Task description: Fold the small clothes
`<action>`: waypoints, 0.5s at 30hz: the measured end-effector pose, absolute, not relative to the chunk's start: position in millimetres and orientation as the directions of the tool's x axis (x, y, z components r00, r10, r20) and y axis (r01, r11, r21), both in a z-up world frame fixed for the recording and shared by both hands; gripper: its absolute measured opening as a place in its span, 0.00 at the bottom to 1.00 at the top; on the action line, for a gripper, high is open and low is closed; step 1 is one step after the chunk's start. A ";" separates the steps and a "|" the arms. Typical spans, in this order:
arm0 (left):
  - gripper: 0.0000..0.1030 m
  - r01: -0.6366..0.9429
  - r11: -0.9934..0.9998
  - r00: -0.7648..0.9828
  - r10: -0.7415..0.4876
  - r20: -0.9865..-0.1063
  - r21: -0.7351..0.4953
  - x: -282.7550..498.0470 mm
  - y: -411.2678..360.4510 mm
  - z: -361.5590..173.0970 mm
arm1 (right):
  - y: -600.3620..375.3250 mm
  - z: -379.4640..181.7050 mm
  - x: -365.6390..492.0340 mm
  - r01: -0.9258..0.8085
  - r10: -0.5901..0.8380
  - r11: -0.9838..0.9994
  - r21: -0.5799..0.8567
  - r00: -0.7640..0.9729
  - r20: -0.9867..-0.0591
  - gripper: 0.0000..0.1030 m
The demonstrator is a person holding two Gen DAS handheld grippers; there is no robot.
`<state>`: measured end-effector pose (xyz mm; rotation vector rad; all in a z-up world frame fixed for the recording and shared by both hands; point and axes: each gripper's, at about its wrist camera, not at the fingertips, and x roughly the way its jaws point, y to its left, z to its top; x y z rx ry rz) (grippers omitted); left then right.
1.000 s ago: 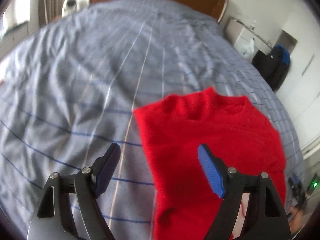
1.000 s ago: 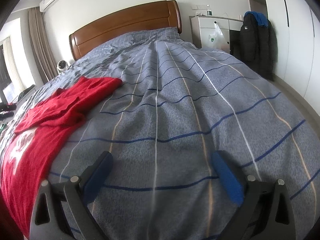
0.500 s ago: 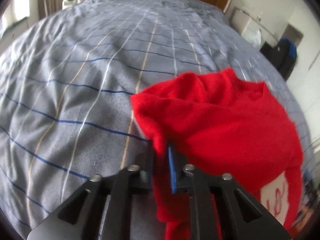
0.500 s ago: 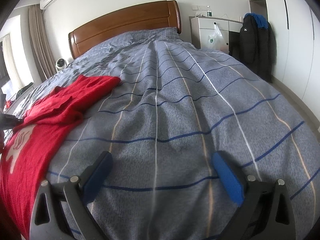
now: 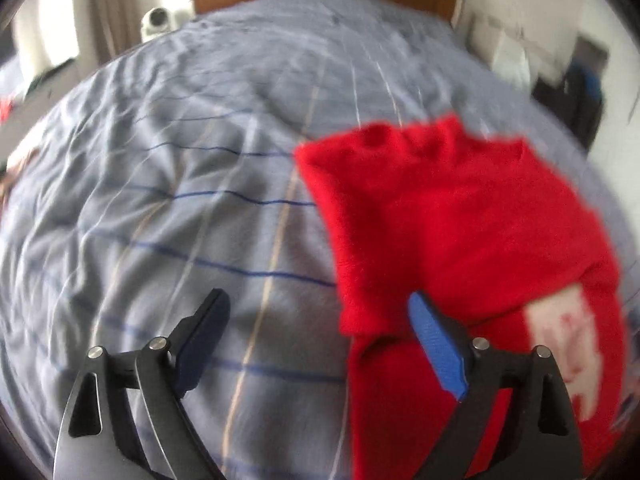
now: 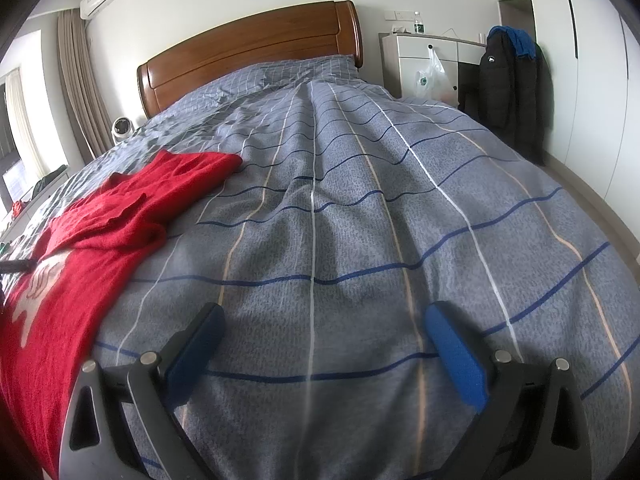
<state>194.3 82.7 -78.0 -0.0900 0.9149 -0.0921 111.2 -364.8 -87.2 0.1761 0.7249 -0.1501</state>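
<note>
A red sweater [image 5: 460,220] with a white pattern lies on the grey striped bedcover [image 5: 180,200], one part folded over its body. My left gripper [image 5: 316,300] hovers low over its left edge with the jaws opening. The blue right pad [image 5: 436,348] is above the red cloth, the other finger is over the cover, and neither pad presses on the cloth. In the right wrist view the sweater [image 6: 100,232] lies at the far left. My right gripper [image 6: 324,312] stands open over bare bedcover [image 6: 360,200], holding nothing.
A wooden headboard [image 6: 248,52] closes the far end of the bed. A white cabinet [image 6: 420,64] with a hanging plastic bag and a black jacket [image 6: 508,92] stand to the right. A small white fan [image 6: 122,128] and curtains are at the left.
Half a second ago my left gripper was shut on a fold of the red sweater. It has since let go, opened wide and drawn back leftward; the fold lies on the sweater. The right gripper stayed still.
</note>
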 end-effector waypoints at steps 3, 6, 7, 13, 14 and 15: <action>0.91 0.018 0.990 0.670 -0.117 -0.733 -0.141 172.4 103.6 -63.2 | -364.3 -87.1 111.6 0.198 -0.077 0.975 0.106 0.738 -0.670 0.97; 0.93 -0.003 0.995 0.710 -0.071 -0.701 -0.104 157.4 128.0 -60.1 | -363.6 -87.3 111.8 0.202 -0.085 0.975 0.097 0.735 -0.673 0.97; 0.93 -0.014 0.995 0.710 -0.058 -0.702 -0.096 157.1 134.0 -62.9 | -363.1 -87.4 112.1 0.203 -0.088 0.975 0.093 0.733 -0.674 0.97; 0.96 -0.102 0.991 0.686 0.010 -0.728 -0.082 156.2 177.8 -122.5 | -360.8 -87.5 112.1 0.209 -0.106 0.975 0.074 0.730 -0.675 0.97; 0.96 -0.116 0.990 0.692 0.022 -0.721 -0.081 156.9 176.6 -121.7 | -360.5 -87.6 112.1 0.210 -0.107 0.975 0.073 0.731 -0.674 0.97; 0.99 -0.118 0.991 0.687 0.036 -0.725 -0.064 160.4 172.7 -121.2 | -360.7 -87.7 111.7 0.210 -0.108 0.975 0.072 0.731 -0.674 0.97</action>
